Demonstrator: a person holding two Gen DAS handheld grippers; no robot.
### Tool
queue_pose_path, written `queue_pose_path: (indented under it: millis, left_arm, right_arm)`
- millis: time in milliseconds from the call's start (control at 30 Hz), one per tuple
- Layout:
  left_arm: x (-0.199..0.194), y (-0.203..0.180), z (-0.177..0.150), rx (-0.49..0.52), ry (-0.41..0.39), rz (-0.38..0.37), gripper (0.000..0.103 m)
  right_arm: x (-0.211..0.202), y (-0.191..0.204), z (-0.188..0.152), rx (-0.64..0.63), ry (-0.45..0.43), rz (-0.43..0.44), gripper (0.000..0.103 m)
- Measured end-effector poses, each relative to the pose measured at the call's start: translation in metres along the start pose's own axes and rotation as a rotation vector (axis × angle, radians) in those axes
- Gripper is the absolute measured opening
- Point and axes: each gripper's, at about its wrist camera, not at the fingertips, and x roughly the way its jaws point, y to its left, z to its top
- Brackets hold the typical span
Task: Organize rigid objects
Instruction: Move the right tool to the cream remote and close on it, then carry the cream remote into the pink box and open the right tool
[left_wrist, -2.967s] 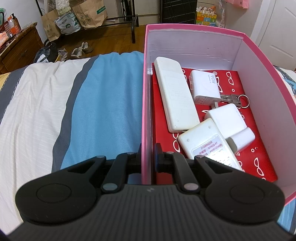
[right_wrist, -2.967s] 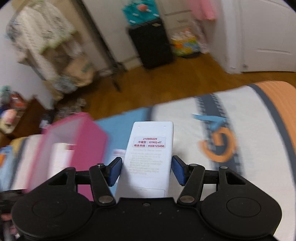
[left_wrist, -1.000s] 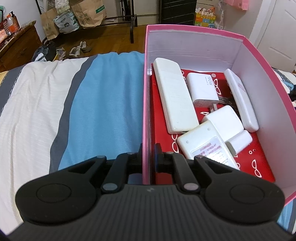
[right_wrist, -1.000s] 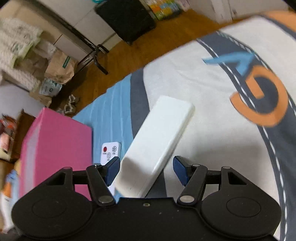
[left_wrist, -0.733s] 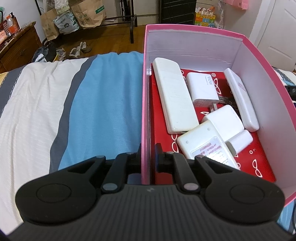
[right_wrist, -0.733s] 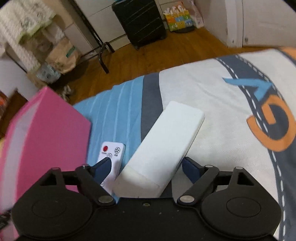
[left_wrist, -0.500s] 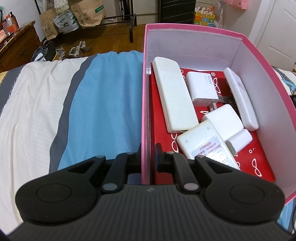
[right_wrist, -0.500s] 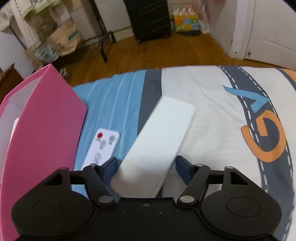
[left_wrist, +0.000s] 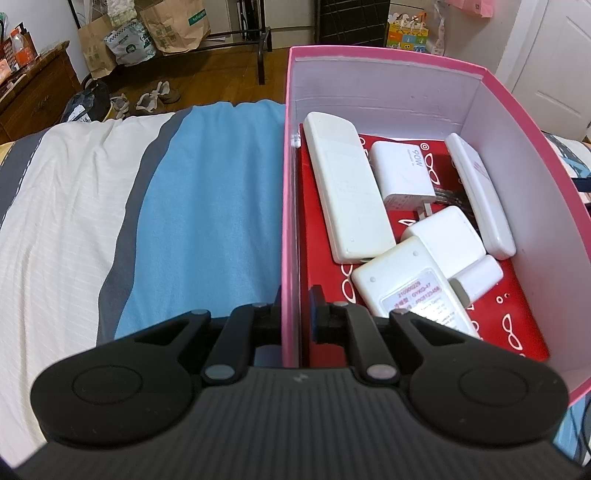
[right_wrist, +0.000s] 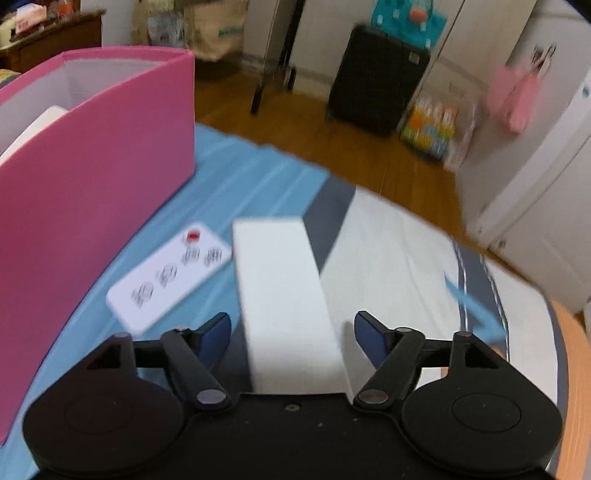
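Left gripper clamped on pink box wall, on bed. My right gripper opening w/ white block between pads, not pressed; block lies on bedspread beside small remote.

"90W" on white charger

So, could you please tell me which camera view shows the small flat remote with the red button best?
The right wrist view: the small flat remote lies face up on the blue bedding beside the pink box, with its red button and other keys visible, though blurred. The left wrist view does not show it at all.
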Motion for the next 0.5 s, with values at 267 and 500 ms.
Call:
queue_pose_path:
  millis: [267,500]
  left_arm:
    - [0.000,0.000,-0.001,-0.004,-0.002,0.000,0.009]
    - [-0.001,0.000,-0.001,-0.004,-0.005,0.002,0.009]
  right_arm:
    - [-0.007,-0.035,0.003,0.323,0.087,0.057,0.063]
    - [-0.027,-0.055,-0.014,0.672,0.110,0.240,0.059]
